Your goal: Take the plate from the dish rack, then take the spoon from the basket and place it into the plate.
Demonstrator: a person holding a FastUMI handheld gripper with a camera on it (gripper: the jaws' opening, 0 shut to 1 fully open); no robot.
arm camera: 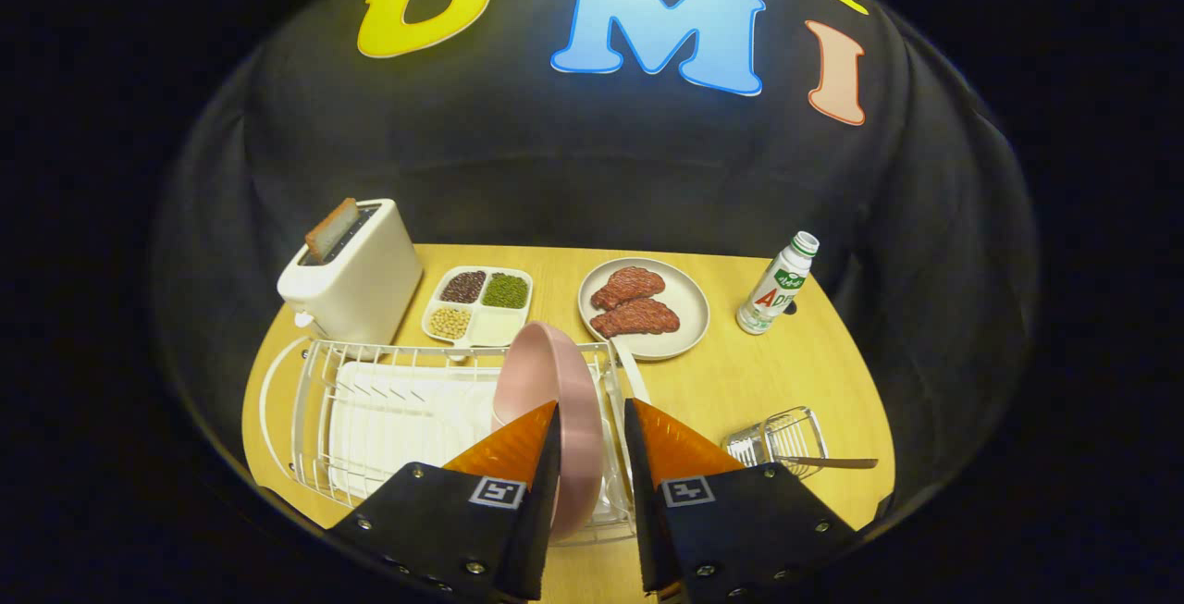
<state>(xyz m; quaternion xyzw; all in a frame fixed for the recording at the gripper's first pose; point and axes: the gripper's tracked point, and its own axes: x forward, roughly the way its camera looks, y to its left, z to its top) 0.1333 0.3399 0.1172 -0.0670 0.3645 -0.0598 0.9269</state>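
A black cloth wall [592, 169] closes the booth behind and around a pale wooden desk [740, 382] with a light grain. The white wire dish rack [370, 410] sits on the desk at about 9 o'clock from the claw [592, 419], over a white drip tray. The pink plate [555, 400] stands on edge in the rack's right end. The claw's fingers [513, 442] stand a little apart, one on each side of the plate's rim, which lies in the gap between them; whether they press on it cannot be told. Beyond the rack, at 11 o'clock, is a cream toaster [356, 276] with a slice of bread [331, 229] up in its slot. At 12 o'clock lie a divided dish of beans [478, 305] and a beige plate with two brown meat slices [645, 306]. At 1 o'clock stands a small white bottle [777, 285]. At 3 o'clock, just beside the fingers, the small wire basket [777, 437] holds the spoon [832, 462], its handle sticking out to the right.
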